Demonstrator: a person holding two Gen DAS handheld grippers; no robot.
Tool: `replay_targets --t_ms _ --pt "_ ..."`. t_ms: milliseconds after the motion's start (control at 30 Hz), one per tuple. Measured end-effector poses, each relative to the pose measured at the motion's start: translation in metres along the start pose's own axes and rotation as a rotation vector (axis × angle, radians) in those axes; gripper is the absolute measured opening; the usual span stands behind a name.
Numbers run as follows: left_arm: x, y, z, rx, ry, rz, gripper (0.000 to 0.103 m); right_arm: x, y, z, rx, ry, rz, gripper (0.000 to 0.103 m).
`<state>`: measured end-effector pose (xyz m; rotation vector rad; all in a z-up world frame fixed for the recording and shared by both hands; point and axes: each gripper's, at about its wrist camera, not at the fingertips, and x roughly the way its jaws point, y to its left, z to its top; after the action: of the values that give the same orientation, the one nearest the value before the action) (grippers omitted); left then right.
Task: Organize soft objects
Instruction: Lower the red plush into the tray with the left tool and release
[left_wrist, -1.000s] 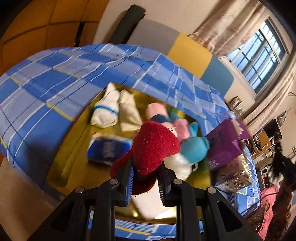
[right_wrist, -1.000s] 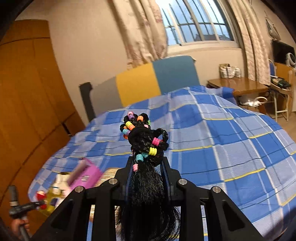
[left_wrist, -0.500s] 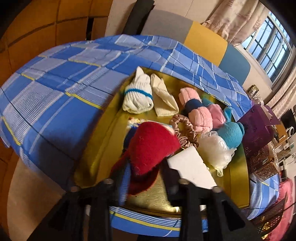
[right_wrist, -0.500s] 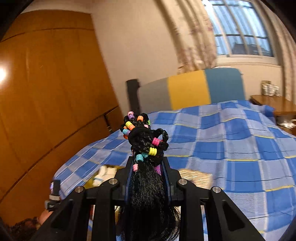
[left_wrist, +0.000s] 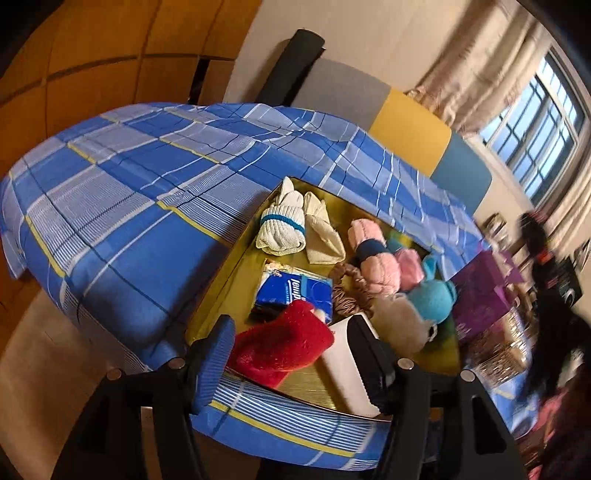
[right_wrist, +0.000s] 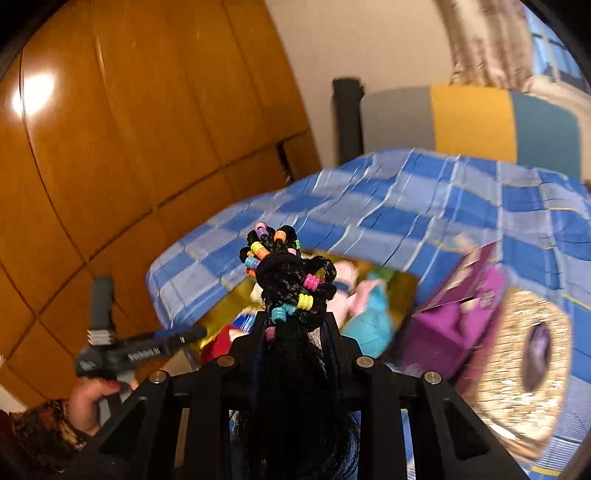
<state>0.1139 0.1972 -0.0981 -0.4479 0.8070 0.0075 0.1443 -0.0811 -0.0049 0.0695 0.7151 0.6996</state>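
Red sock (left_wrist: 282, 345) released, right gripper (right_wrist: 293, 325) clamping wig (right_wrist: 291, 295)

A red sock (left_wrist: 282, 345) lies at the gold tray's (left_wrist: 221, 295) 6 o'clock edge; rolled socks (left_wrist: 282, 229) sit at 12. Black beaded hair (right_wrist: 291, 273) stands upright.

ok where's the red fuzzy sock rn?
Left wrist view: red sock lies on the gold tray's near edge, between the open left gripper's fingers, just before the blue tissue pack.
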Motion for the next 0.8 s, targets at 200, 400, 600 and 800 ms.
replay_targets --t_ms 200,400,600,800 --pt "-0.009 -0.007 0.0 0.027 -0.023 0.01 0.064 0.054 0.013 -0.014 -0.038 0.113 0.018 0.028" --pt "-0.017 -0.016 -0.001 0.073 -0.03 0.047 0.064 0.074 0.017 -0.015 -0.063 0.14 -0.012 0.028" --pt "-0.025 -0.026 -0.003 0.082 -0.041 0.035 0.064 0.097 0.018 -0.016 -0.1 0.209 -0.109 0.028" --pt "-0.029 -0.031 -0.004 0.085 -0.05 0.037 0.064 0.112 0.019 -0.024 -0.121 0.246 -0.117 0.028"
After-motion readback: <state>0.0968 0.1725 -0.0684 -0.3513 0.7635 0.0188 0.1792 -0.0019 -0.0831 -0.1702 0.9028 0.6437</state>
